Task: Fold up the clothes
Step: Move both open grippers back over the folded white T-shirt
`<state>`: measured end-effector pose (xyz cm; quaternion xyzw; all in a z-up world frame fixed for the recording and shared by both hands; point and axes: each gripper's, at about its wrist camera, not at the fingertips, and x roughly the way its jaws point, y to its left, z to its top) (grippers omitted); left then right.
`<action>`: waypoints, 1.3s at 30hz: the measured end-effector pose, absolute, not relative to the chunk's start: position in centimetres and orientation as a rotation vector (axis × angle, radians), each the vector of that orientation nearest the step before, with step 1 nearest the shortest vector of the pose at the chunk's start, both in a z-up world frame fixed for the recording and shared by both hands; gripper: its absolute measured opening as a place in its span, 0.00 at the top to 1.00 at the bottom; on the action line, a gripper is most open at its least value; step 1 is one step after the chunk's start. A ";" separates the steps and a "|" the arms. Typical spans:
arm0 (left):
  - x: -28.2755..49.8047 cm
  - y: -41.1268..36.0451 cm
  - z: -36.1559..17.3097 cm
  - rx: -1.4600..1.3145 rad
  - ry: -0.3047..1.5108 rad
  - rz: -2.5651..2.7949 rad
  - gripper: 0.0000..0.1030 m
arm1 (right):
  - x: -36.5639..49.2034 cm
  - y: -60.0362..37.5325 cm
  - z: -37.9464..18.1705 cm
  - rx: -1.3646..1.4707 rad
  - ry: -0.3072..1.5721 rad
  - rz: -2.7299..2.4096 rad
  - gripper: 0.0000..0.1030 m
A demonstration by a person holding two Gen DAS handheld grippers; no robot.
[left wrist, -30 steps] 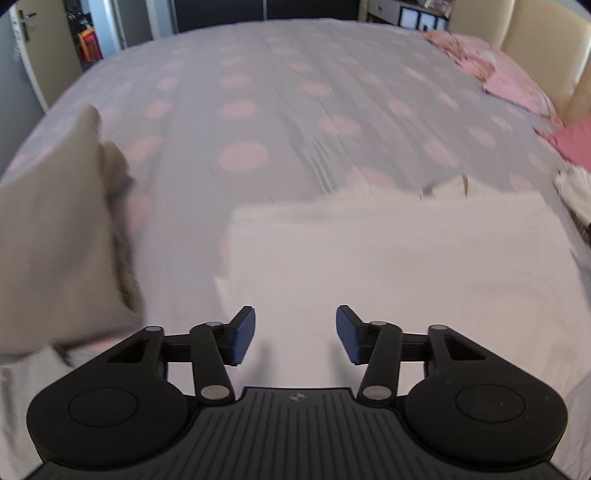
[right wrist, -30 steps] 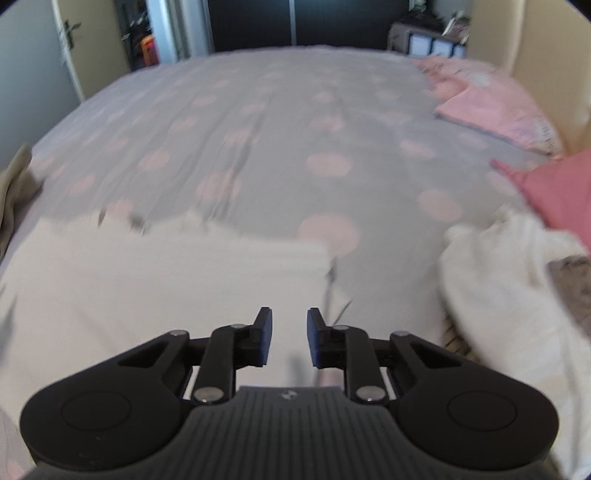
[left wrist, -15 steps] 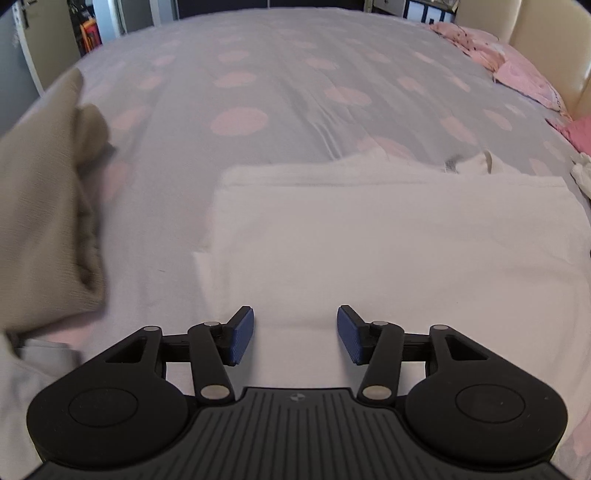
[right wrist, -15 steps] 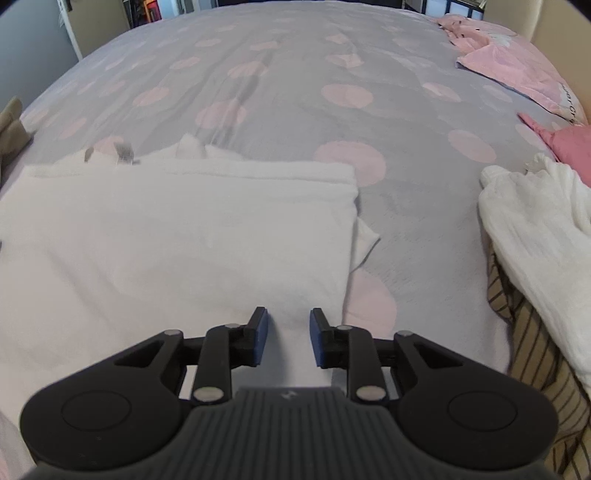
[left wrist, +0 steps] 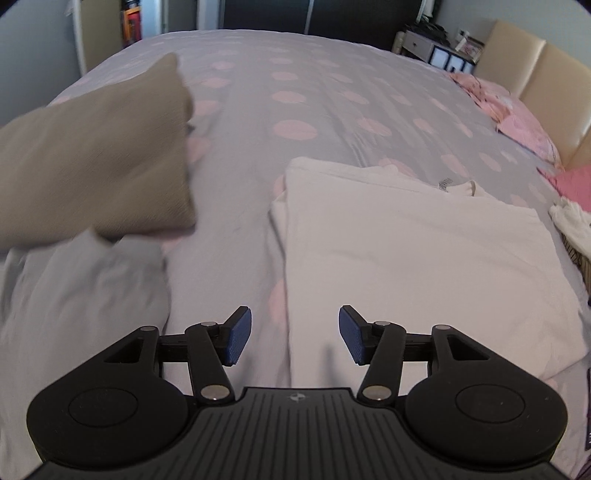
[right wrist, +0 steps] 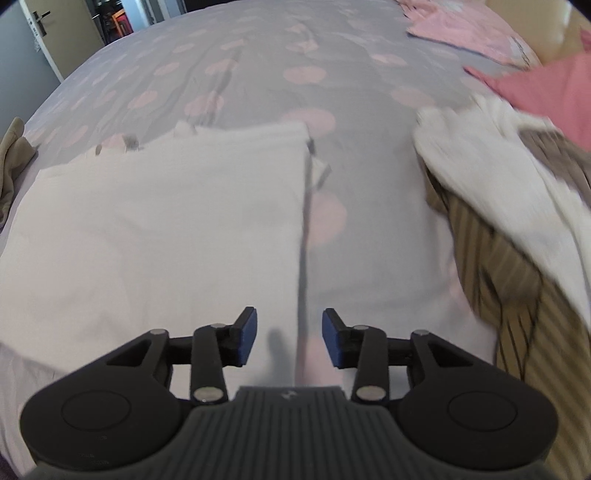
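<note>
A white garment (left wrist: 406, 251) lies flat, partly folded, on a grey bed (left wrist: 314, 110) with pink dots; it looks light, soft and limp, best pinched at its near corners. Both the left gripper (left wrist: 294, 334) and right gripper (right wrist: 288, 336) hover over its side edges, fingers apart and empty. Only the left view shows a beige folded piece (left wrist: 92, 158); only the right shows a heap of unfolded clothes (right wrist: 498, 192).

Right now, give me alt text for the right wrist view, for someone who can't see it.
The open right gripper hovers low over the right edge of a partly folded white garment lying flat on a grey bedspread with pink dots. A heap of white and striped laundry sits at right, with pink clothes beyond.
</note>
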<state>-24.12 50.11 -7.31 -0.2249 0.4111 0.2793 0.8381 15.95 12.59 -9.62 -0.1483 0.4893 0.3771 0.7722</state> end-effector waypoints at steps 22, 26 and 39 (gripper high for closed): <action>-28.7 46.4 -11.0 -0.465 0.857 0.448 0.42 | 12.2 6.8 -11.3 -0.217 1.092 0.819 0.54; -28.3 46.5 -12.1 -0.487 0.887 0.431 0.46 | 13.0 6.3 -12.0 -0.166 1.115 0.797 0.54; -28.2 46.8 -11.3 -0.491 0.884 0.380 0.95 | 12.4 8.0 -12.6 -0.282 1.127 0.829 0.97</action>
